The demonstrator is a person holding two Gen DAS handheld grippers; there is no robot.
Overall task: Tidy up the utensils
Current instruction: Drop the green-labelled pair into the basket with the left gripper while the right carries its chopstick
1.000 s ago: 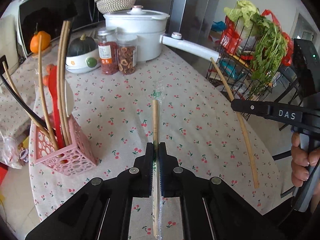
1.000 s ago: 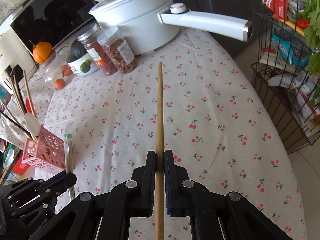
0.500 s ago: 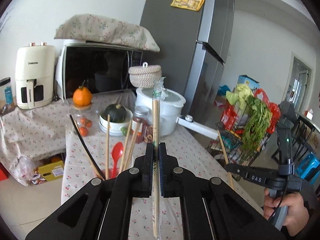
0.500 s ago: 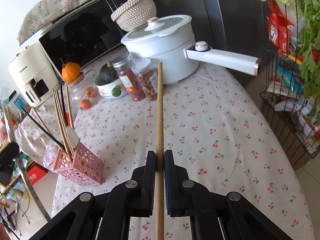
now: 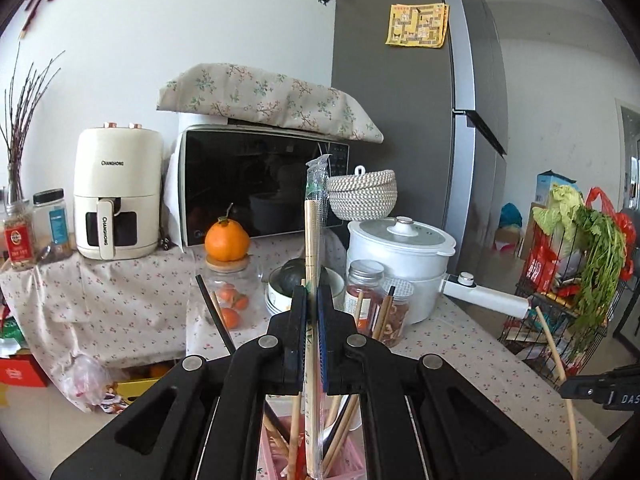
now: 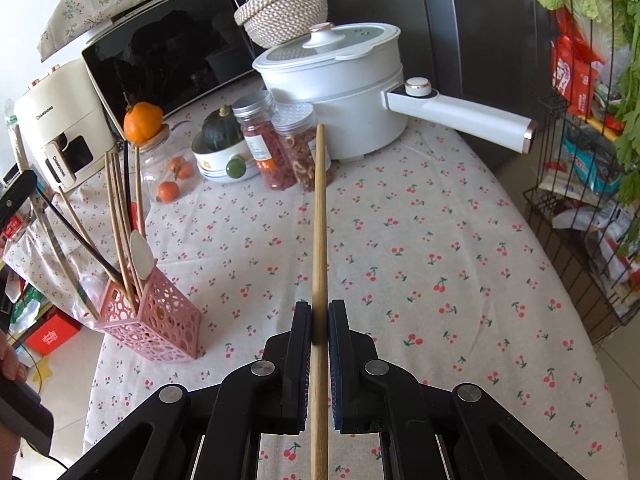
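My left gripper (image 5: 311, 300) is shut on a pair of wrapped chopsticks (image 5: 313, 224), held upright with its lower end down among the utensils in the pink holder (image 5: 276, 452). My right gripper (image 6: 319, 316) is shut on a single bamboo chopstick (image 6: 319, 208), held above the cherry-print table. The pink perforated holder (image 6: 160, 320) stands at the table's left edge in the right wrist view, with several chopsticks and a white spoon (image 6: 141, 252) in it. The bamboo chopstick also shows at the right of the left wrist view (image 5: 560, 368).
A white pot (image 6: 332, 76) with a long handle (image 6: 460, 116), two spice jars (image 6: 276, 148), a bowl with a squash (image 6: 222, 148) and a glass jar (image 6: 168, 172) stand at the table's back. A wire rack with greens (image 6: 592, 168) is right of the table.
My left gripper has tilted up from flat to upright and moved over the pink holder, bringing the wrapped chopsticks into it. My right gripper has drawn back slightly, still holding the bamboo chopstick.
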